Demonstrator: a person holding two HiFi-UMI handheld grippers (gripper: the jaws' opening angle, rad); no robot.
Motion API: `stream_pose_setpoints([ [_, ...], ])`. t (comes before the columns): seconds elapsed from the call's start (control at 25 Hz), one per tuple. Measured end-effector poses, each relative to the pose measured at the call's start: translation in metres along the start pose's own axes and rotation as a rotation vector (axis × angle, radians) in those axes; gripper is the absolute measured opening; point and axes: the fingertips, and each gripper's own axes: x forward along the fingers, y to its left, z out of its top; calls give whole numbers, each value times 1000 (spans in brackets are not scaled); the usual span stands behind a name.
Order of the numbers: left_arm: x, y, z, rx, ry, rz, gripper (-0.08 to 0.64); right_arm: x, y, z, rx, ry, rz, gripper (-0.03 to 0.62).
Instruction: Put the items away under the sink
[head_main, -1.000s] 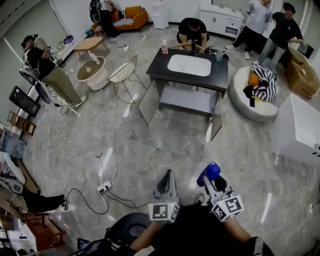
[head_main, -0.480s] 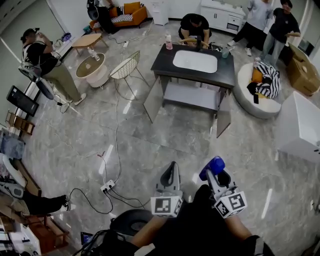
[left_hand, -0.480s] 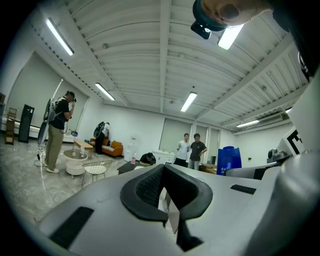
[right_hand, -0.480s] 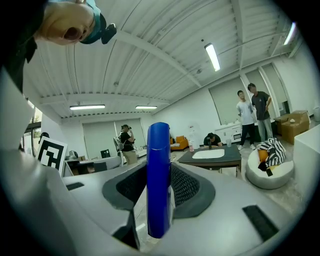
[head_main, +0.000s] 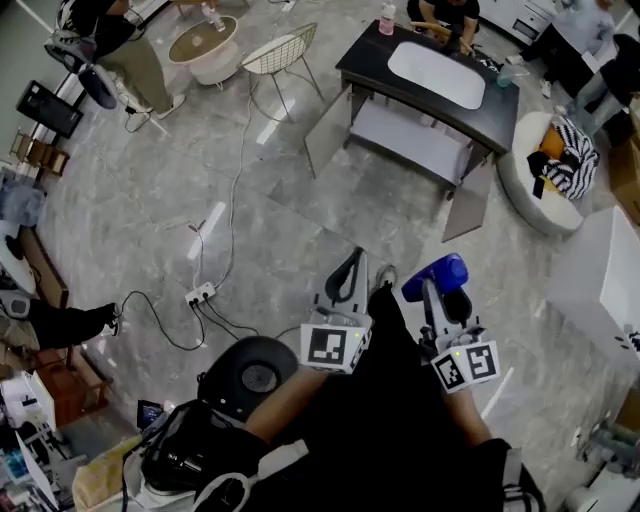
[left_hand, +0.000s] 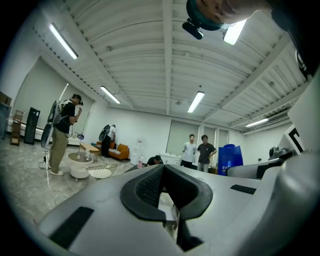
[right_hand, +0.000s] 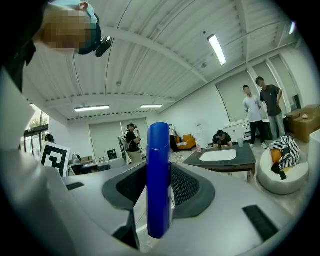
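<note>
The sink cabinet (head_main: 374, 68) stands at the far right of the head view, with a dark top and a white basin (head_main: 436, 75). Both its doors (head_main: 326, 131) hang open, baring the grey shelf (head_main: 405, 137) below. My right gripper (head_main: 437, 283) is shut on an upright blue bottle (head_main: 436, 274), which fills the gap between the pads in the right gripper view (right_hand: 158, 150). My left gripper (head_main: 347, 277) is held beside it with nothing in it, and its pads (left_hand: 145, 187) look closed. Both grippers are well short of the cabinet.
A pink bottle (head_main: 387, 18) and a cup (head_main: 507, 75) stand on the counter, with a person crouched behind. A wire chair (head_main: 281, 49), a round table (head_main: 210, 41), a beanbag (head_main: 556, 168), a white cabinet (head_main: 603, 275), floor cables with a power strip (head_main: 200, 294) and a black round stool (head_main: 256, 376) surround me.
The head view has tilted down and swung, so the sink cabinet has moved up and right in the frame. Both grippers keep their pose, with the blue bottle still held.
</note>
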Motion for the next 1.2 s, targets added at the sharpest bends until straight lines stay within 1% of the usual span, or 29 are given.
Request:
stream_pose_setpoints([
  [0.2, 53, 16, -12, -8, 15, 67, 15, 55, -36, 10, -12, 20, 69, 144],
  [0.32, 89, 13, -12, 49, 34, 74, 15, 85, -61, 25, -17, 21, 114, 144],
  [0.52, 137, 8, -11, 44, 43, 125, 15, 123, -99, 39, -37, 34, 182, 144],
  [0.64, 160, 4, -9, 49, 38, 159, 15, 139, -124, 46, -38, 32, 204, 144],
  [0.84, 191, -10, -7, 65, 59, 162, 15, 157, -162, 53, -13, 27, 191, 144],
  [1.0, 215, -25, -12, 72, 67, 140, 15, 163, -193, 58, -6, 11, 164, 144],
  [1.2, 249, -27, -24, 60, 87, 116, 15, 179, -224, 60, -2, 5, 127, 144],
])
